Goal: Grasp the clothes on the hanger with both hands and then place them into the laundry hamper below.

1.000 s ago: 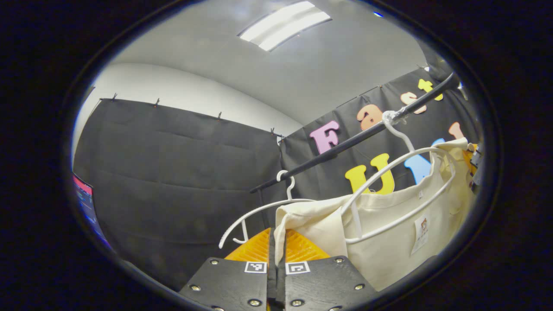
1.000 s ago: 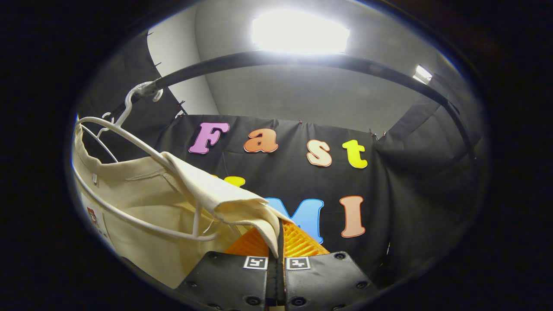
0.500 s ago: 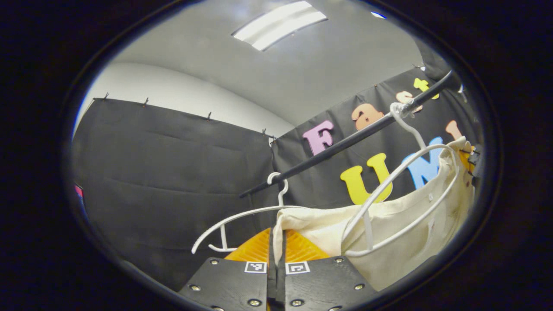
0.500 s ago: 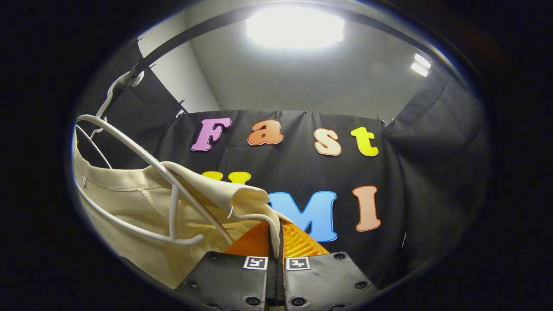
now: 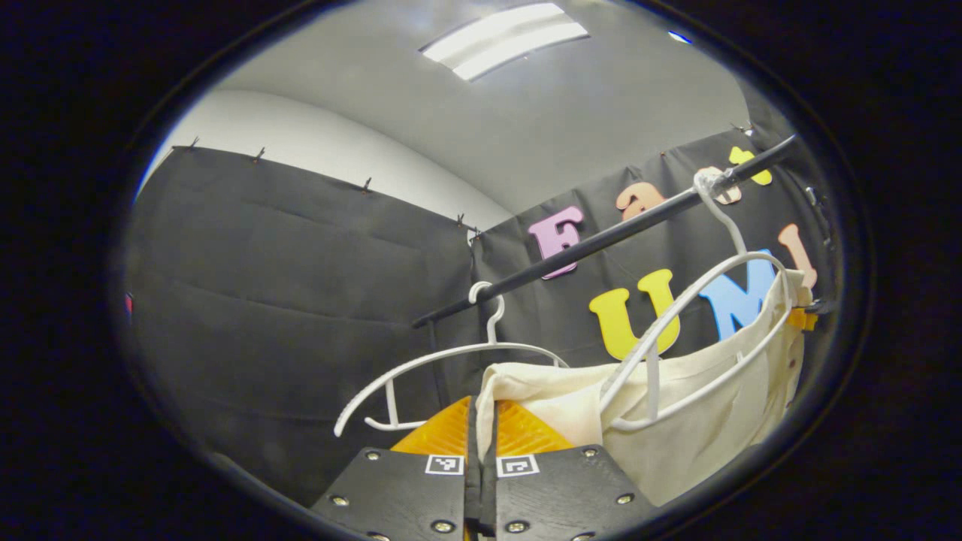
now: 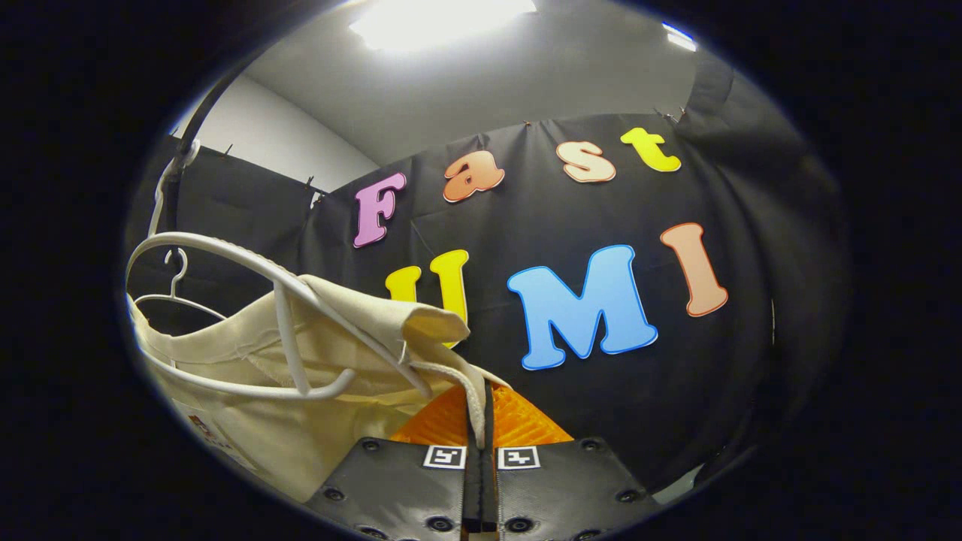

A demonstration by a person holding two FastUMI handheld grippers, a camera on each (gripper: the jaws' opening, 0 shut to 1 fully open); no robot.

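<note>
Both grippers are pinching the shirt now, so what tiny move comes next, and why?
Probably pull both down and toward you a little. The left gripper and right gripper each pinch a shoulder of the cream shirt, but the white hanger sits inside its neck, hooked on the black rail. The shirt must slip off it first.

Walls: black cloth hung around the booth, pinned along its top edge; white wall above it.
Ceiling: plain grey.
Light: long ceiling lamp, lit; a bright lamp overhead.
</note>
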